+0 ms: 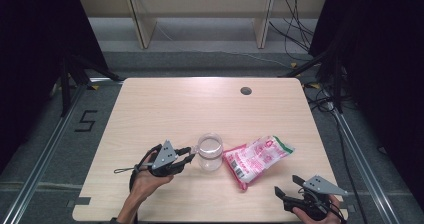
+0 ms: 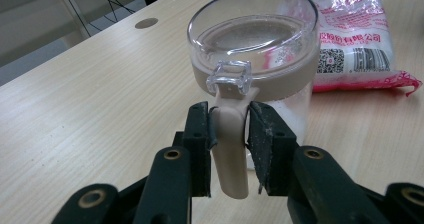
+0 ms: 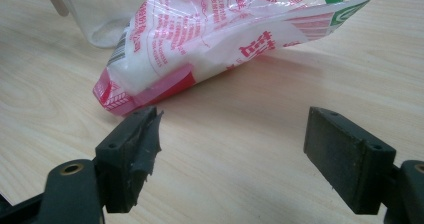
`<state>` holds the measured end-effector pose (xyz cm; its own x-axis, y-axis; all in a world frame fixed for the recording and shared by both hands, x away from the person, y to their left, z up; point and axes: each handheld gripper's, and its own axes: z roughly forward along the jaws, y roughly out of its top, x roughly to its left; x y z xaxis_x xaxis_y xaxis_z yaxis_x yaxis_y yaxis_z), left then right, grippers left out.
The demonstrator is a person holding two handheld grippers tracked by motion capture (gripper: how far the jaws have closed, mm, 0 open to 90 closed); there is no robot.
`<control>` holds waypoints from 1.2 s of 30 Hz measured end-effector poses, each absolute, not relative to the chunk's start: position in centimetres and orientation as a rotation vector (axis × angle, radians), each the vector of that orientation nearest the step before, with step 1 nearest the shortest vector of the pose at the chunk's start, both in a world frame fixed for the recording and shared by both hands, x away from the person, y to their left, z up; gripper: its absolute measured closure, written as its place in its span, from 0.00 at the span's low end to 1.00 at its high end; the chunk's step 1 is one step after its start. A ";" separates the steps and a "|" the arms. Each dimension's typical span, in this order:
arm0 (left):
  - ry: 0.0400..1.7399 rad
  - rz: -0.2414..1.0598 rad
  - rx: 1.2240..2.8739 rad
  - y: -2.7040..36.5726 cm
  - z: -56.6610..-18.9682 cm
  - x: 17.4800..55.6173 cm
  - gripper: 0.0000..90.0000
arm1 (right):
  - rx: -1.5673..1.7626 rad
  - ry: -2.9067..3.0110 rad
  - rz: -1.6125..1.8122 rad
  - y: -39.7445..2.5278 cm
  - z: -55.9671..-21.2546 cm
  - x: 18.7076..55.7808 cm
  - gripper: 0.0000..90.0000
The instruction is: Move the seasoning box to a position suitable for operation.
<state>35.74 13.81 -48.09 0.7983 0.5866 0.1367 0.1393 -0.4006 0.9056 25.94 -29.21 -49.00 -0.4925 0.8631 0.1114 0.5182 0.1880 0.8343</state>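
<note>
Evidently early in the job. Left gripper (image 1: 186,157) clamped on the beige latch tab (image 2: 229,149) of the clear jar (image 1: 209,152), which stands upright near the middle of the table's near half. Lid is down on the jar; the clear clasp sits just above the pinched tab. Jar looks to hold a little white granular stuff at the bottom, though the glare makes that hard to confirm.

Right gripper (image 1: 286,188) hangs low at the near right corner, jaws spread wide, holding nothing, aimed at the red-and-white bag (image 1: 257,159). Bag lies flat just to the right of the jar, seemingly touching it, its near end short of the right jaws.

Judged progress: jar secured by the latch, lid not yet opened; bag not yet picked up. Opening and any pouring remain.

Surface: pale wood-grain table (image 1: 165,109), bare apart from these two things, with a round cable port (image 1: 245,90) at the far side. Beyond: grey floor, a marked "5" (image 1: 86,120) at left, loose cables (image 1: 295,29), dark curtains on both sides.
</note>
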 end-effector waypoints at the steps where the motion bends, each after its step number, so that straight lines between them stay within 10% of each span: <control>1: 0.555 0.547 1.947 13.9 -48.1 35.8 0.78 | 1.290 2.088 1.231 -29.3 -48.9 25.9 0.26; 11: 0.586 0.587 1.921 14.8 -47.6 36.1 0.91 | 1.290 2.099 1.234 -29.2 -49.0 25.9 0.26; 36: 0.600 0.534 1.978 14.4 -48.9 38.9 0.72 | 1.307 2.102 1.223 -29.3 -49.0 25.9 0.26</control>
<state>38.92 14.37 -48.89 0.7830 0.6107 0.1180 0.1883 -0.4136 0.8908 25.90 -29.30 -48.96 -0.4964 0.8595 0.1221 0.5308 0.1892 0.8261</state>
